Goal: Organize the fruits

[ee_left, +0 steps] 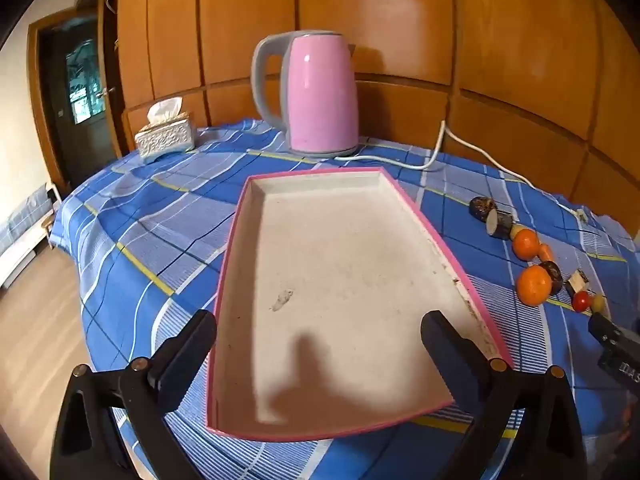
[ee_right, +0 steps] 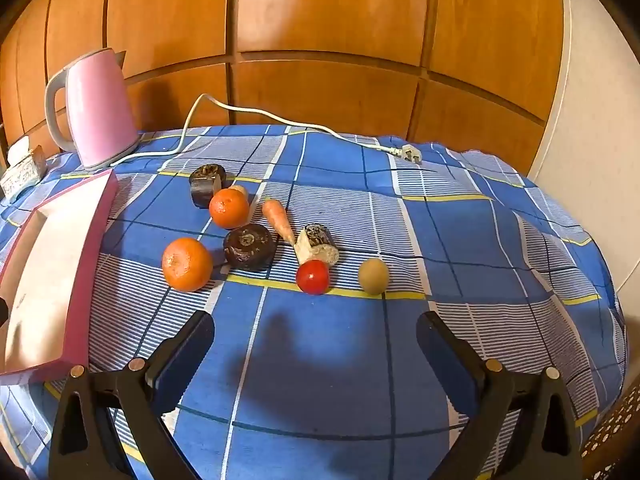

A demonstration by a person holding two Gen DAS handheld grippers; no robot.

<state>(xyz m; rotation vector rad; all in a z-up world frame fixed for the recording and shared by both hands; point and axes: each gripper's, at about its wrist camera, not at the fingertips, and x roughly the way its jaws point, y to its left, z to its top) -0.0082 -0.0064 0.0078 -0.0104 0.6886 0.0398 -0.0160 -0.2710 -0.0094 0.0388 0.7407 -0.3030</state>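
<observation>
**Pink tray empty, fruit grouped on blue plaid**

Left wrist: the left gripper (ee_left: 320,344) hangs over the pink-rimmed tray (ee_left: 424,216), fingers spread, nothing between them.

Right wrist: the right gripper (ee_right: 316,344), fingers spread, faces two oranges (ee_right: 187,265), a tomato (ee_right: 313,277), a carrot (ee_right: 279,219) and perhaps a kiwi (ee_right: 373,276) on the surface (ee_right: 480,240), beside the tray.

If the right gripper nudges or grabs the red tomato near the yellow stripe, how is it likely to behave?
The red tomato looks round and glossy, so it will probably roll on the tablecloth if pushed, perhaps toward the greenish fruit beside it. Its smooth skin may slip between hard fingers. It is likely soft, so a gentle squeeze seems wise.
</observation>
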